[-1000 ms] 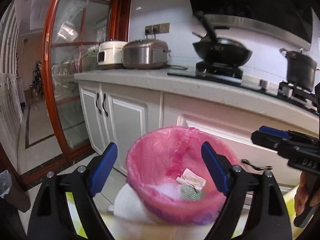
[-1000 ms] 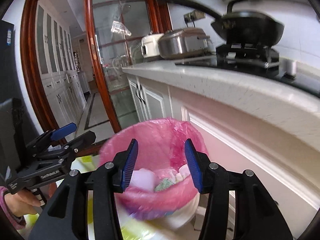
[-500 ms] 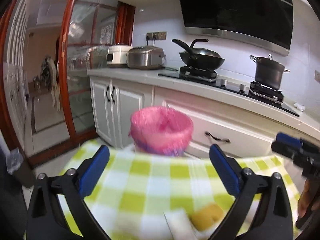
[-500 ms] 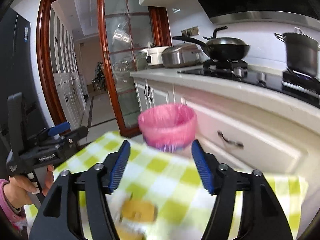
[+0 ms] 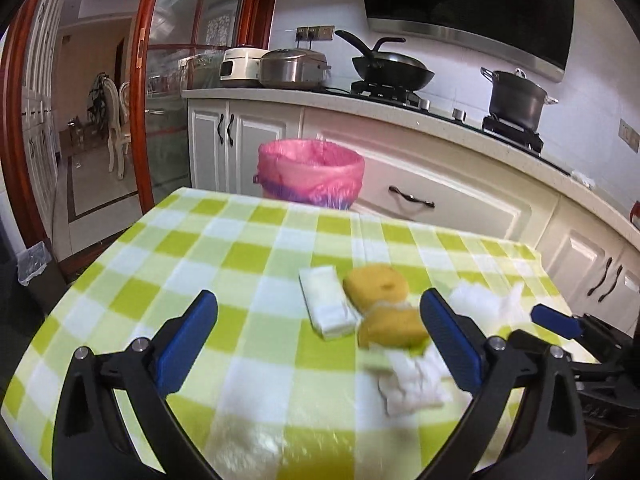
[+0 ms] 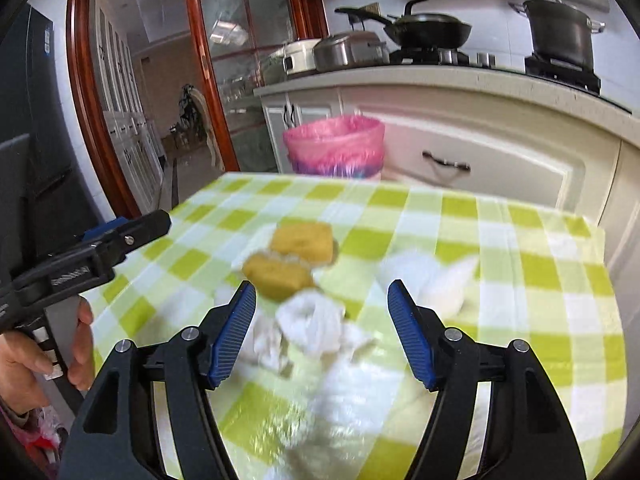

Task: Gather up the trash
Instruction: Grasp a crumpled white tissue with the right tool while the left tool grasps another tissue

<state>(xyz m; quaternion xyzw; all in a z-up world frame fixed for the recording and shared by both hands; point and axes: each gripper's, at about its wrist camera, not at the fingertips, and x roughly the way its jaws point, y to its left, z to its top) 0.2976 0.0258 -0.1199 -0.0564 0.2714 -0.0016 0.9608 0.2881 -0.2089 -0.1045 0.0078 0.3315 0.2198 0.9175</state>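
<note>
A bin with a pink liner stands on the floor beyond the far edge of a table with a green checked cloth. On the cloth lie two yellow sponges, a folded white wipe and crumpled white tissues. My left gripper hovers open and empty above the cloth, the wipe ahead of it. My right gripper is open over the crumpled tissues, holding nothing. It also shows in the left wrist view, as the right gripper at the right edge.
White kitchen cabinets and a counter run behind the table, with a wok, a pot and two rice cookers. A red-framed glass door stands at the left. A hand grips the left gripper's handle.
Both grippers have pulled back from over the pink bin to above the table, so the bin now sits far ahead. Both jaws stand wider than one second ago.
</note>
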